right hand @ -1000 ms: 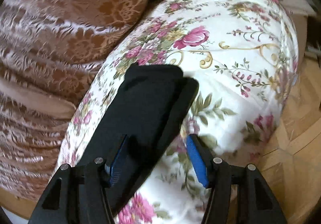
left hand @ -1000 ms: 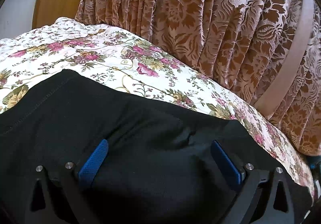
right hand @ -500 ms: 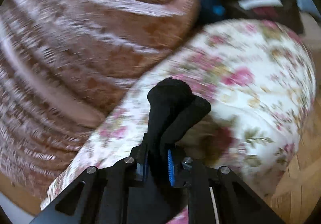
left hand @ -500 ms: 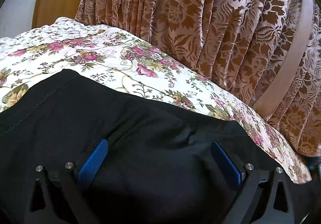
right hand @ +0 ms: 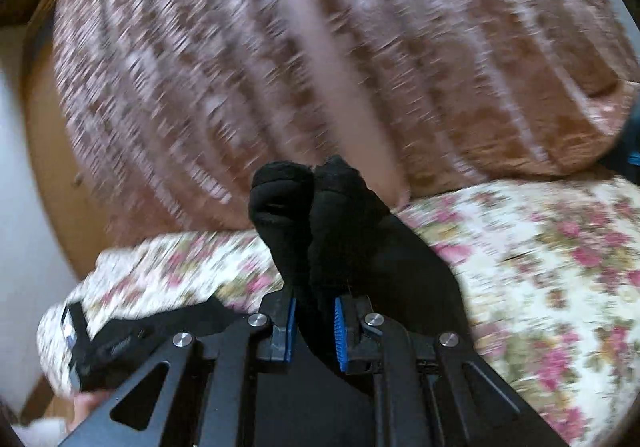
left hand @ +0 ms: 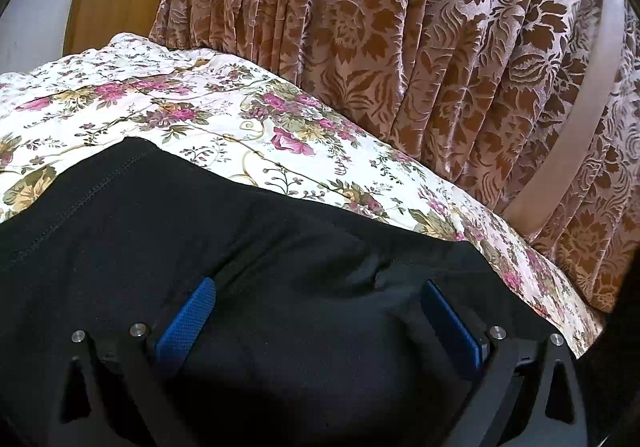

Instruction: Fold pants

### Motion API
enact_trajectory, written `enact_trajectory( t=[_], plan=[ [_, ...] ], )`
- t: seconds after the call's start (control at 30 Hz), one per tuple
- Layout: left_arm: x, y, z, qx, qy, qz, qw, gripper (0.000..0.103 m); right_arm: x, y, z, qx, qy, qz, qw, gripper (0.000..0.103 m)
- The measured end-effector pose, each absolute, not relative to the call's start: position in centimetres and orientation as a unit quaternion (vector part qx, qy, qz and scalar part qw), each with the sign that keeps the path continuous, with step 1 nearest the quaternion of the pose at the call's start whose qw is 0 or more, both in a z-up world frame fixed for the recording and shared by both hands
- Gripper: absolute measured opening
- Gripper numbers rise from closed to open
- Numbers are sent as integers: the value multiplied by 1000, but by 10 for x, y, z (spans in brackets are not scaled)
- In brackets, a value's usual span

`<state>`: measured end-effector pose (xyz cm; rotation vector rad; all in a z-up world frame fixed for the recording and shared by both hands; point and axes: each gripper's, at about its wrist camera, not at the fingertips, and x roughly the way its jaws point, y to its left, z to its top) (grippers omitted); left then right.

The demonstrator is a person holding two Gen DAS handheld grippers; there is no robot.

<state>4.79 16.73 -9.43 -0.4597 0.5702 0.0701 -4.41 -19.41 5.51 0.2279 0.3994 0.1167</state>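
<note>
**One end of the pants is up, ready to fold over**

A big brown flowered curtain (left hand: 400,47) hangs behind the bed (left hand: 180,115), which has a white cover with pink roses. The black pants (left hand: 200,231) lie flat on the bed, on the side away from the curtain.

The left claw (left hand: 316,321) sits low over the pants. Its blue pads (left hand: 186,323) are wide apart, and black cloth fills the gap between them. It is not pinching anything.

The right claw (right hand: 314,327) is squeezed almost shut on the bunched leg ends (right hand: 316,215), which poke up above the bed in front of the curtain. This view is blurry.

I think the fold is in the middle: one end is lifted. Next, the right claw should carry that end across to the part under the left claw and lay it flat.
</note>
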Motion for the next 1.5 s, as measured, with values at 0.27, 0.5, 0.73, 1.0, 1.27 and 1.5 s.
enact_trajectory(
  t=[0.27, 0.5, 0.73, 1.0, 1.27, 1.5],
  plan=[
    [48, 167, -95, -224, 278, 35, 933, 102, -19, -119, -13, 22, 303, 128, 944, 22],
    [50, 168, -93, -225, 286, 34, 931, 102, -24, -108, -45, -11, 370, 164, 914, 40],
    [37, 146, -70, -278, 287, -50, 915, 102, -51, -172, -9, 82, 303, 168, 935, 39],
    [53, 46, -64, -259, 360, -225, 867, 96, -6, -256, -12, 160, 318, 8, 935, 35],
    [73, 3, -85, -232, 430, -274, 828, 17, 9, -262, -51, 146, 346, -9, 927, 34],
    [52, 25, -66, -243, 386, -270, 848, 14, 13, -255, -44, 141, 340, 10, 930, 34]
  ],
)
